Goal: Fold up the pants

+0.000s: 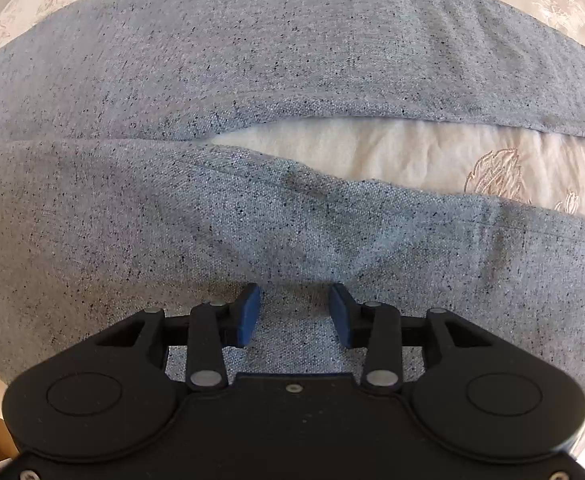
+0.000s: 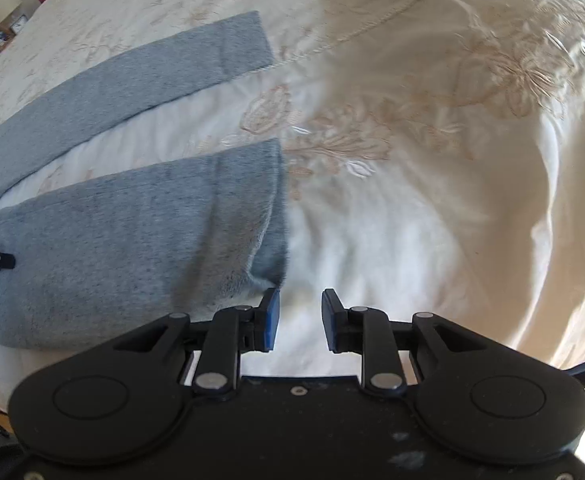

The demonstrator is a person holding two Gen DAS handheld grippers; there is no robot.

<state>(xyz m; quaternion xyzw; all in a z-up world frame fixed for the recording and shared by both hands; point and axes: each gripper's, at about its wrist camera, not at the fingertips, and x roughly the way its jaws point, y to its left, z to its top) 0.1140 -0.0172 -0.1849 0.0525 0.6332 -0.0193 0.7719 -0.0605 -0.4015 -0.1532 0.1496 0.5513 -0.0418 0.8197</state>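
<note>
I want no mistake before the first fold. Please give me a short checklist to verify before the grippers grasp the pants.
1. Pants spread flat on bedspread: ok.
2. Legs apart, not crossed: ok.
3. Left gripper open above the fabric: ok.
4. Right gripper open beside the near leg's hem: ok.
5. Hem between the right fingers: not ok, it lies just left of them.
6. Waistband position: cannot tell.

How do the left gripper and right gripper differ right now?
The left gripper hovers over the pants mid-body, grey fabric between its fingers; the right gripper sits at the near leg's hem corner, mostly over the bedspread. Both are open and hold nothing.
</note>
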